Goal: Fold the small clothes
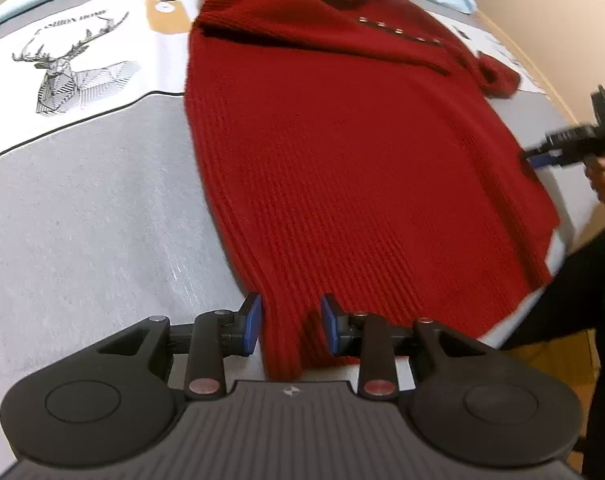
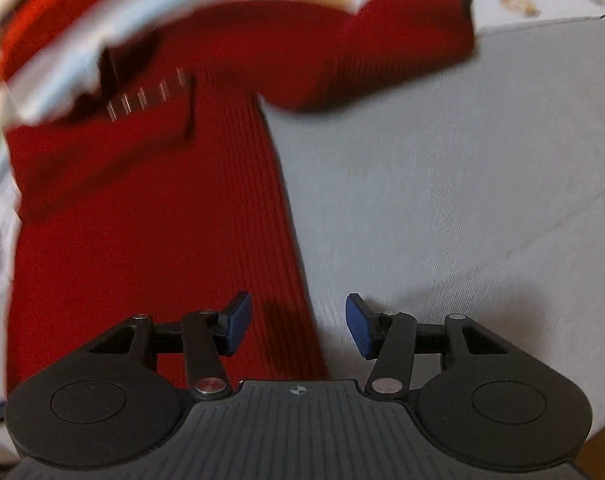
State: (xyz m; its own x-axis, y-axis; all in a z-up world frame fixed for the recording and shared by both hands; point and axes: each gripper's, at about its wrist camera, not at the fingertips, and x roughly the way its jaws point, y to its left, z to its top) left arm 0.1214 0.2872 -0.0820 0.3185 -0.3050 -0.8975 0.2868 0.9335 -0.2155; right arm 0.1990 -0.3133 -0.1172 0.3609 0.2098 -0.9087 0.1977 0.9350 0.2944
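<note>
A dark red knitted sweater (image 1: 342, 152) lies flat on a grey and white sheet, with a row of small metal buttons near the neck; it also shows in the right wrist view (image 2: 142, 208). My left gripper (image 1: 290, 326) is open, its blue pads on either side of the sweater's hem corner at the near edge. My right gripper (image 2: 298, 326) is open above the sweater's side edge, with the edge between its pads. The right gripper also shows in the left wrist view (image 1: 542, 156) at the sweater's far right edge. One sleeve (image 2: 402, 44) stretches out to the right.
The sheet has a printed deer drawing (image 1: 74, 72) at the left and a brown tag shape (image 1: 166, 14) beside the sweater. Grey sheet (image 2: 462, 200) spreads to the right of the sweater. A beige wall (image 1: 542, 20) and wooden floor (image 1: 554, 364) lie beyond the bed's right edge.
</note>
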